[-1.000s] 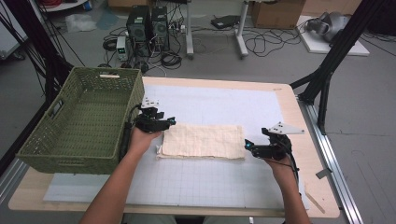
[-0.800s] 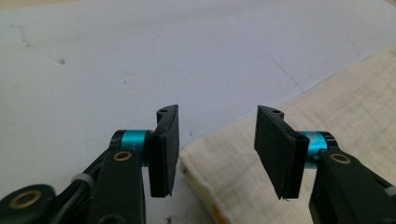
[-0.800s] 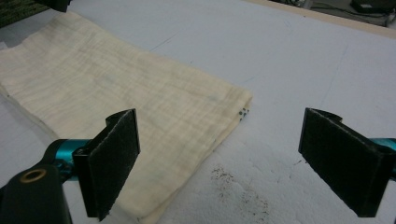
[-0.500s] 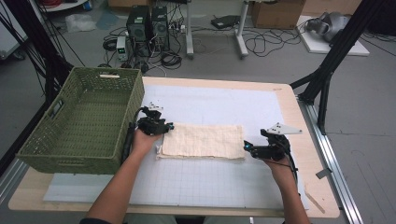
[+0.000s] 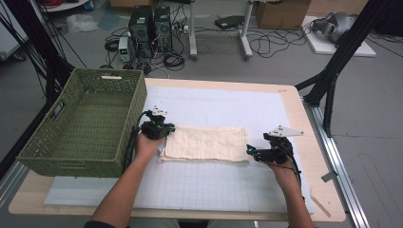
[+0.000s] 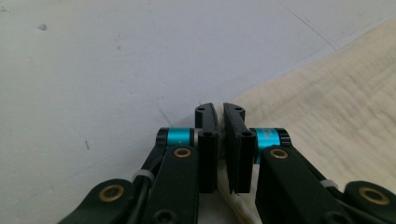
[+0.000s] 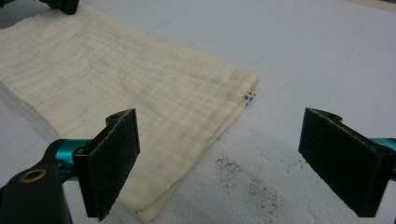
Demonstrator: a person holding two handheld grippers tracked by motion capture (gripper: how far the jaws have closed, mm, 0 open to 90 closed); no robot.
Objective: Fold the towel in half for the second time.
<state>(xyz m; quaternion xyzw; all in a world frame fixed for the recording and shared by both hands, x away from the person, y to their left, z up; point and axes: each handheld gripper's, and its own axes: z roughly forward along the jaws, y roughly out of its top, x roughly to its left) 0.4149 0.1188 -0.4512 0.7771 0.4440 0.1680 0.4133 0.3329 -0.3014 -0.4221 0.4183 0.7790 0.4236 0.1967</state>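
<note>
A workshop floor strewn with cables and computer towers lies behind the counter (image 5: pixel 294 102), a wooden top covered by a white gridded mat (image 5: pixel 214 185). On the mat, about mid-counter, lies a folded cream cloth (image 5: pixel 206 142) — flat, long side running left to right. A green woven basket (image 5: pixel 83 126) stands at the counter's left end, just beside the cloth's left edge. The left gripper (image 5: pixel 159 129) sits at the cloth's far-left corner; in the left gripper view its jaws are nearly pressed together, with the cloth's edge in the thin gap between them — whether they truly pinch it I cannot tell. The right gripper (image 5: pixel 250 151) is at the cloth's near-right corner, its jaws spread wide above that corner, not touching the fabric.
</note>
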